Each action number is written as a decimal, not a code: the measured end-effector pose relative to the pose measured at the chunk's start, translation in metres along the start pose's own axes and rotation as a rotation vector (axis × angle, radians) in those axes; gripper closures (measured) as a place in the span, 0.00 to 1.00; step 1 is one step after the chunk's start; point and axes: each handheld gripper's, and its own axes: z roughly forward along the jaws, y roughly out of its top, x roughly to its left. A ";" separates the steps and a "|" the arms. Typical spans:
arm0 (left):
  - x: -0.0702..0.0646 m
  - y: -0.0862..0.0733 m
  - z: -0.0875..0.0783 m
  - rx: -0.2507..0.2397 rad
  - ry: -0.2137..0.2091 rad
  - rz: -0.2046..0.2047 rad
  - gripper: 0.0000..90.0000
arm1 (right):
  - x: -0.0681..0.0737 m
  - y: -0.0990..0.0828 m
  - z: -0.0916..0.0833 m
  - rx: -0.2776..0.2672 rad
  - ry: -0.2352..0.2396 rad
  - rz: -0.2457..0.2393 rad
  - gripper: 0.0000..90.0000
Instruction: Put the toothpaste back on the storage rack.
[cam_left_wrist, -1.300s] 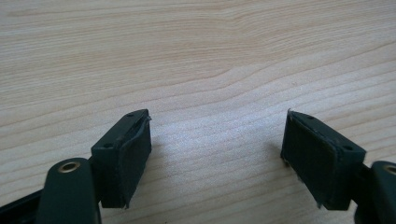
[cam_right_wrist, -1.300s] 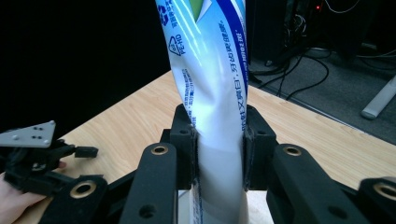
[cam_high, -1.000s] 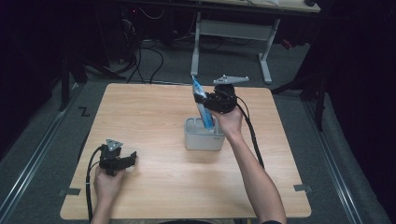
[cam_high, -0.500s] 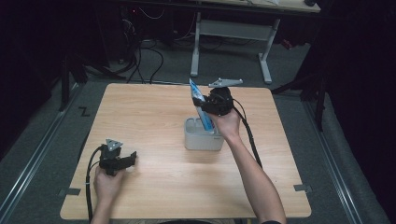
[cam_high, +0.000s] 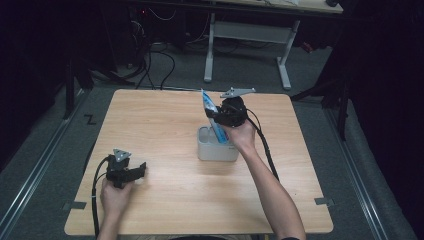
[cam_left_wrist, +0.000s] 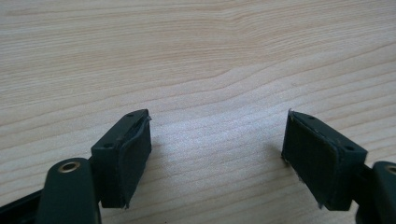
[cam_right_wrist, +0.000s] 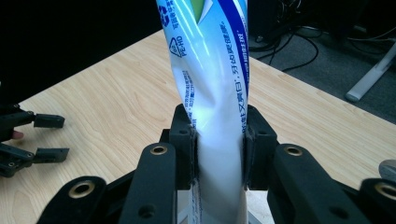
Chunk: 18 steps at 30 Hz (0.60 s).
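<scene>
My right gripper (cam_high: 220, 119) is shut on a white and blue toothpaste tube (cam_high: 212, 112), held tilted above a small grey box (cam_high: 216, 148) near the table's middle. In the right gripper view both pads pinch the tube (cam_right_wrist: 212, 93) at its waist, and its printed end rises out of the top of the view. My left gripper (cam_high: 140, 171) rests low at the table's front left, jaws wide apart. The left gripper view has bare wood between its two black pads (cam_left_wrist: 133, 154).
The wooden table (cam_high: 150, 125) is bare apart from the grey box. A cable (cam_high: 262, 145) trails from the right gripper along the forearm. Behind the table stands a white desk frame (cam_high: 247, 35) with cables on the dark floor.
The right gripper with the tube has shifted slightly and lifted a little over the grey box. The left gripper has stayed where it was.
</scene>
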 end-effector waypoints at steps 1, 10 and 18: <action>0.000 0.000 0.000 -0.001 0.000 -0.001 0.27 | 0.000 -0.001 0.000 0.000 -0.001 -0.004 0.78; 0.000 0.000 0.000 0.000 0.000 0.000 0.27 | -0.002 -0.008 0.000 0.024 -0.013 -0.019 0.78; 0.000 0.000 0.000 0.000 0.001 0.000 0.27 | -0.005 -0.015 0.000 0.037 -0.026 -0.021 0.78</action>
